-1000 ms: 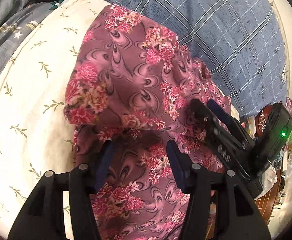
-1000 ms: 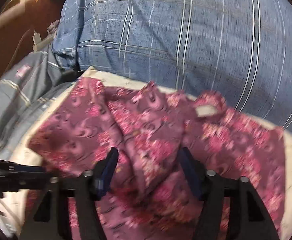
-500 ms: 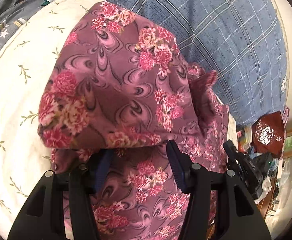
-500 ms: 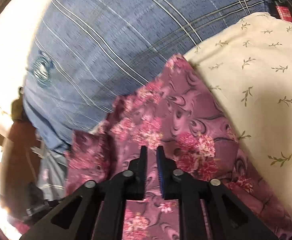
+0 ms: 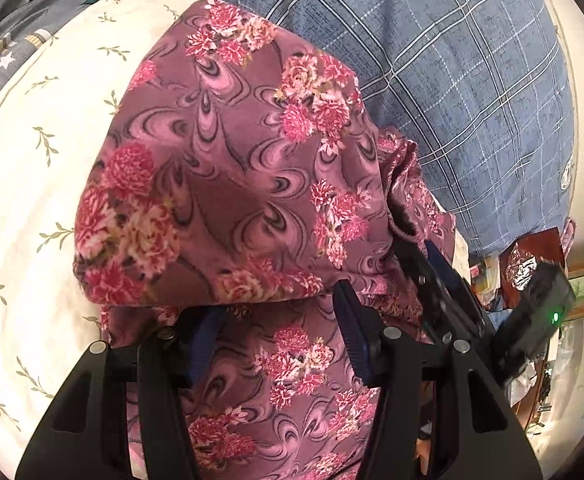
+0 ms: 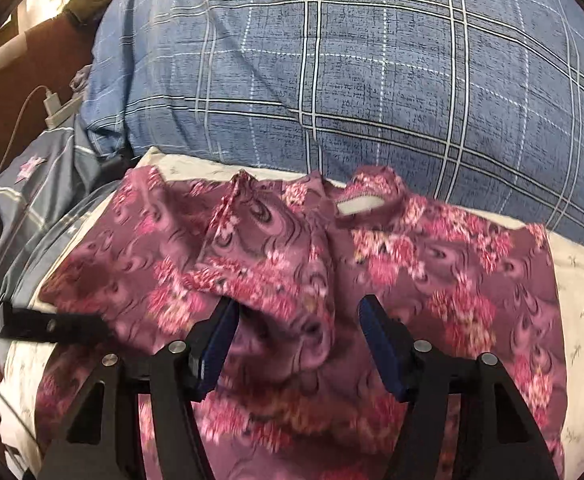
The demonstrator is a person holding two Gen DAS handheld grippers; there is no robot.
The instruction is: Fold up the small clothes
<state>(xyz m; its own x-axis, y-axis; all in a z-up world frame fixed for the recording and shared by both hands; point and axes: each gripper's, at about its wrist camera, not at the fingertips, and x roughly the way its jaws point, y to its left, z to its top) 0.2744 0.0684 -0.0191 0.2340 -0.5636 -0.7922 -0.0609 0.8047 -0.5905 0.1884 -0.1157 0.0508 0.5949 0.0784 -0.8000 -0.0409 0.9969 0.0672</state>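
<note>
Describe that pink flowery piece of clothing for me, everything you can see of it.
The flowery garment is thin, soft-looking mauve fabric printed with pink and cream blossoms and dark swirls. It lies rumpled on a cream leaf-print cloth, partly folded over itself, one layer bulging above another. A pale label shows near its far edge, beside the blue checked bedding. The left claw and right claw each stand open with loose fabric between the pads.
</note>
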